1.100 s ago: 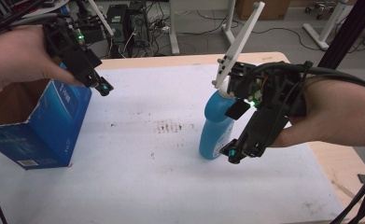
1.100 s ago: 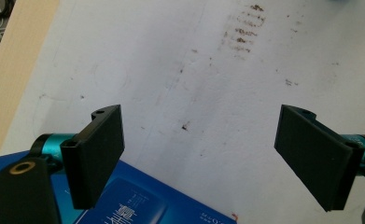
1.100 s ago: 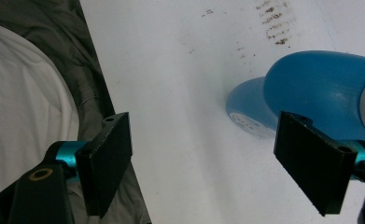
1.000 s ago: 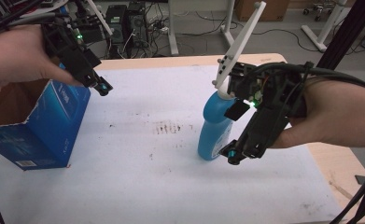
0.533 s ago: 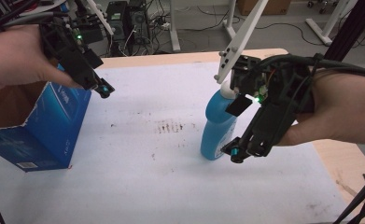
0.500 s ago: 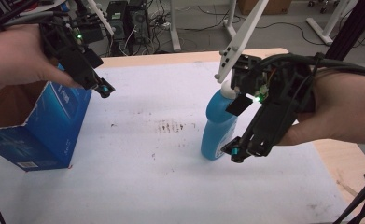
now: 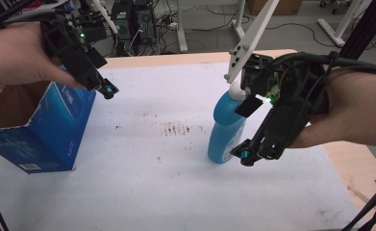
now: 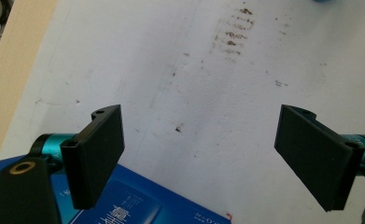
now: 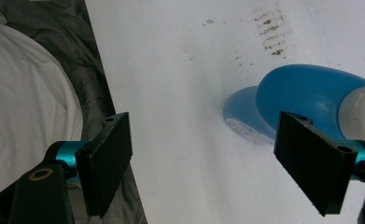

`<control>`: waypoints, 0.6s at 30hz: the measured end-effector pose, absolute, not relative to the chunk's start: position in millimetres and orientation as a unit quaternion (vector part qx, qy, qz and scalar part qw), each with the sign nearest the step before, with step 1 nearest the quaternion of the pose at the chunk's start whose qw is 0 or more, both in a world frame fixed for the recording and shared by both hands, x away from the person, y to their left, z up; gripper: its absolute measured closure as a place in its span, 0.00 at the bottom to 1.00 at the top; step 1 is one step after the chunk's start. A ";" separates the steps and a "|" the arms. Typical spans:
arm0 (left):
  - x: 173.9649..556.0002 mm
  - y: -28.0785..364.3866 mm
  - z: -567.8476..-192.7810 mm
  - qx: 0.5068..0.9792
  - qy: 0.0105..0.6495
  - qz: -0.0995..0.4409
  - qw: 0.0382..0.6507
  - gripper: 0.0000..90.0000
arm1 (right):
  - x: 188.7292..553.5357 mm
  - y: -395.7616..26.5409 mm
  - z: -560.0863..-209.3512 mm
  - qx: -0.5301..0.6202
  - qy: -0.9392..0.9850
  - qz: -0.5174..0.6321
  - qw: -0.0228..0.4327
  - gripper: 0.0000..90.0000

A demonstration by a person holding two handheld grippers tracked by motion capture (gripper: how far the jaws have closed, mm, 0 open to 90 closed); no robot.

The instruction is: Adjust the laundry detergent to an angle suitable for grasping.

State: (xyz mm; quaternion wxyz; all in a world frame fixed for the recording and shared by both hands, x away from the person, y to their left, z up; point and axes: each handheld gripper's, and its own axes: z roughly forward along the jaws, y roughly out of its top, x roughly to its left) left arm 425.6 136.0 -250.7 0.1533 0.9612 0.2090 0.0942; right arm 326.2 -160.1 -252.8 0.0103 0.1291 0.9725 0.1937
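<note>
On the white table point(image 7: 142, 192), the blue bottle point(image 7: 226, 130) is seen upright, now shifted slightly beside the right gripper point(image 9: 203, 158), whose jaws are spread with nothing between them. The left gripper point(image 8: 203, 154) is likewise open above the blue box point(image 7: 41, 130), so a grasp of the bottle is judged pending.

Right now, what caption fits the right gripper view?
Open right gripper hovering beside a blue bottle on the white table.

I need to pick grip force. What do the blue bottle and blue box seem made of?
Blue bottle: probably plastic, smooth and slightly glossy, with a soft highlight and a white cap. Blue box: printed cardboard, judging by its brown raw inside and creased flaps.
</note>
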 end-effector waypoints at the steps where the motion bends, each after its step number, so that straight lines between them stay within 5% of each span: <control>1: 425.2 135.7 -249.8 0.962 0.208 0.095 0.150 0.18 | 326.0 -160.1 -252.5 0.128 0.973 0.193 0.011 0.21; 18: 417.1 135.9 -243.7 0.961 0.202 0.099 0.162 0.18 | 323.2 -161.7 -248.3 0.130 0.971 0.200 0.013 0.21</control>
